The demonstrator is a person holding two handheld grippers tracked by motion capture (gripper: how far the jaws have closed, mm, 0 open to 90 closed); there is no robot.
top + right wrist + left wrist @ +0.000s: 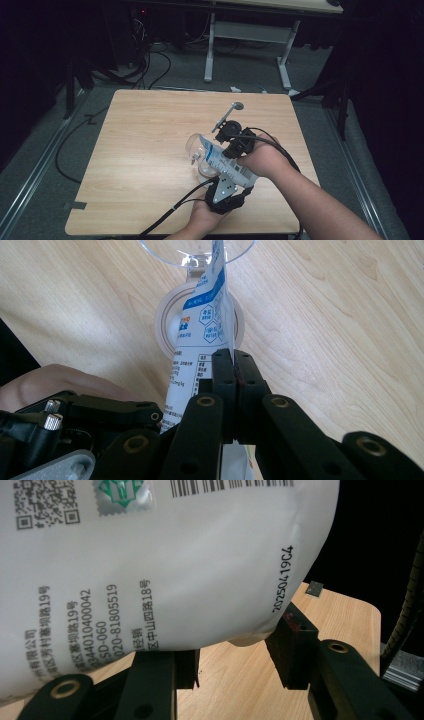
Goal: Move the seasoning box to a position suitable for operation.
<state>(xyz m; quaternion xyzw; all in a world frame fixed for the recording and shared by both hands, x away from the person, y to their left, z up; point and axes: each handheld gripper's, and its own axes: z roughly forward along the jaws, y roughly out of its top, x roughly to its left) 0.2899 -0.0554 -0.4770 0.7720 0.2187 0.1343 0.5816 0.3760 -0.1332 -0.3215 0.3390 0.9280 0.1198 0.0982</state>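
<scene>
The pouch is white, printed with black text, a barcode, QR codes and a green emblem; in the right gripper view its face carries a blue band and blue hexagon marks. The glass is clear and colourless. The tabletop is pale wood with fine grain, and both claws are black, the left claw topped by a grey plate.

**Layout, mid-worktop**

Pouch is tilted above the worktop, right of centre, its upper end over the glass. Right gripper sits behind the pouch, left gripper before it, near the front edge.
</scene>
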